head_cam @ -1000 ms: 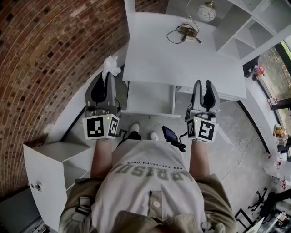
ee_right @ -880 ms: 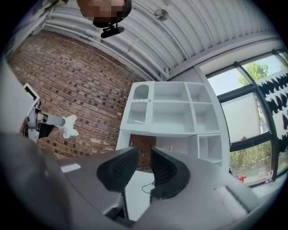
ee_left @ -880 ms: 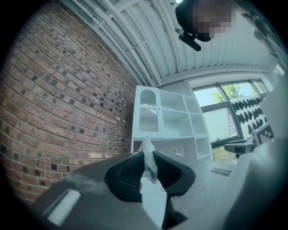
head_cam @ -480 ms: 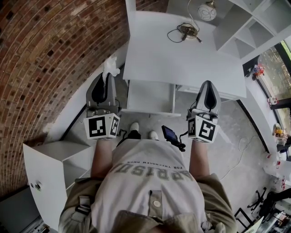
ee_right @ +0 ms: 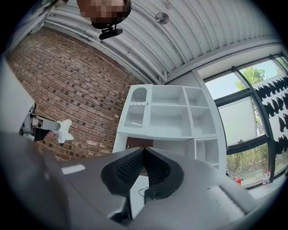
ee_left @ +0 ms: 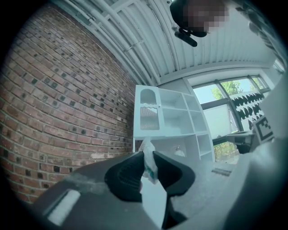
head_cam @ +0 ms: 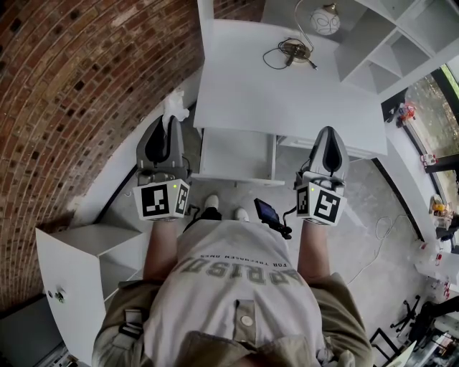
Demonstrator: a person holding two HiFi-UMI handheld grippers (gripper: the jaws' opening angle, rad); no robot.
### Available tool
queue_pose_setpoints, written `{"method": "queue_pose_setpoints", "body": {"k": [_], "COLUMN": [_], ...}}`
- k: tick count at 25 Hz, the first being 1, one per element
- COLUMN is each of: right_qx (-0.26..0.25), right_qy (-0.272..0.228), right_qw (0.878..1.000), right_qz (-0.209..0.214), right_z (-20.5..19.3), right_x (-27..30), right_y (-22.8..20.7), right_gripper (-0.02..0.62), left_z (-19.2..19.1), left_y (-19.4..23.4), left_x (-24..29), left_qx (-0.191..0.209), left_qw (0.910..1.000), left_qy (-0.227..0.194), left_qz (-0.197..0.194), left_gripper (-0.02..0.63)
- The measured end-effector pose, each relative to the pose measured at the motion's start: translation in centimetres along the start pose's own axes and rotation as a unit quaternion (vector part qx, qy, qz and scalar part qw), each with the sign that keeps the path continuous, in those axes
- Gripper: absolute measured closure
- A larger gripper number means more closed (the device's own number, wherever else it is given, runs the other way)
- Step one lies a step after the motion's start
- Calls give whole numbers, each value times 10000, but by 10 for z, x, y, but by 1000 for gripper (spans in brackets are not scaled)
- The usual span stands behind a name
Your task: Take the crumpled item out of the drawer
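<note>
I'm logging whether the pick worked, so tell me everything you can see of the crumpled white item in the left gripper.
The crumpled item is a small white wad, thin paper or plastic by its look, with a trace of teal print on one fold. The left gripper is shut on it, and its wrinkled top pokes out past the fingertips. It is held in the air near the brick wall, left of the white desk and clear of the open drawer. Only the pads touch it.

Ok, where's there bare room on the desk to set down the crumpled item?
The white desk is bare from its near edge, above the open drawer, up to the lamp. Only that far end, beside the shelf unit, is crowded.
</note>
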State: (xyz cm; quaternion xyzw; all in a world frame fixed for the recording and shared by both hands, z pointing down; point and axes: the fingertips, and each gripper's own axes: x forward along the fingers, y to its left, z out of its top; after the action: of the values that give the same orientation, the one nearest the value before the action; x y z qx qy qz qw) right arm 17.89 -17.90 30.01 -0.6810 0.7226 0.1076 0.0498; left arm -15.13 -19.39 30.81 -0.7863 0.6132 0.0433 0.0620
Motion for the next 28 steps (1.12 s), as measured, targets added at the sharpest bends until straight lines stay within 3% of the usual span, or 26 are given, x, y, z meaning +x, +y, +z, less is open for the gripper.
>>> {"method": "queue_pose_setpoints", "body": {"k": [28], "right_qx": [-263], "right_qy": [47], "right_qw": [9993], "right_qz": [255], "right_z": [4], "right_x": [8], "right_y": [12], "right_gripper": [594], "left_z": [3], "left_y": [-11], "left_x": [20], "left_qx": [210], "left_qw": [9995], "left_qy": [-22], "left_qz": [-232], "left_gripper": [535]}}
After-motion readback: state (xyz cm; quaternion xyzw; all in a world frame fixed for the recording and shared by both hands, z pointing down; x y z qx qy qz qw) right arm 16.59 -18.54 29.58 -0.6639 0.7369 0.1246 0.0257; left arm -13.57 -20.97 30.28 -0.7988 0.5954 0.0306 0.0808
